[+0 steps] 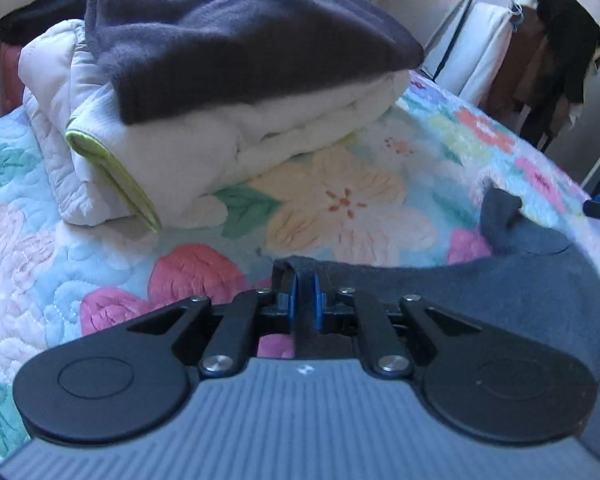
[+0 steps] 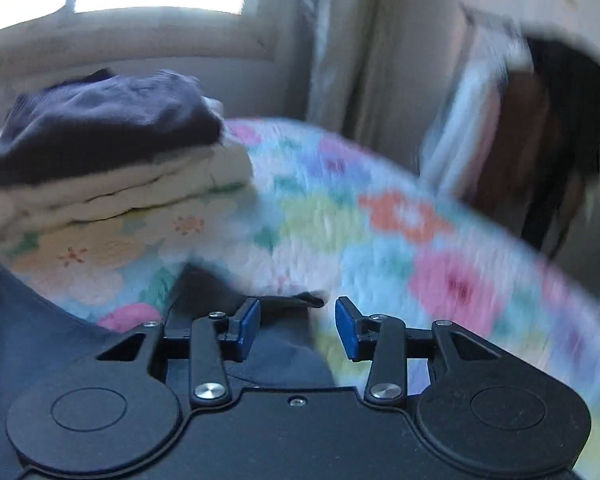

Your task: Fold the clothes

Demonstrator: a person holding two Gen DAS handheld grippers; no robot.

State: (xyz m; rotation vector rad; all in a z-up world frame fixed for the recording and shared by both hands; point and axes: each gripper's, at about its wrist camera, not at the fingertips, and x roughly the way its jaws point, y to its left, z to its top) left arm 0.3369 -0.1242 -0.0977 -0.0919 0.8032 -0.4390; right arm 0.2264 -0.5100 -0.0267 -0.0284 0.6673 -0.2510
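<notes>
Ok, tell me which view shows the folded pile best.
The left wrist view. There the folded pile is close and sharp: a dark sweater on white quilted layers, on the floral quilt. The right wrist view shows the pile smaller and blurred, at left.

The right wrist view is motion-blurred: the flowered quilted bedspread (image 2: 380,216) smears at right, and the dark hanging clothes (image 2: 560,160) at upper right are indistinct.

Black hand-held gripper (image 1: 305,300) linkages, silver screws, blue pads (image 2: 249,322).
</notes>
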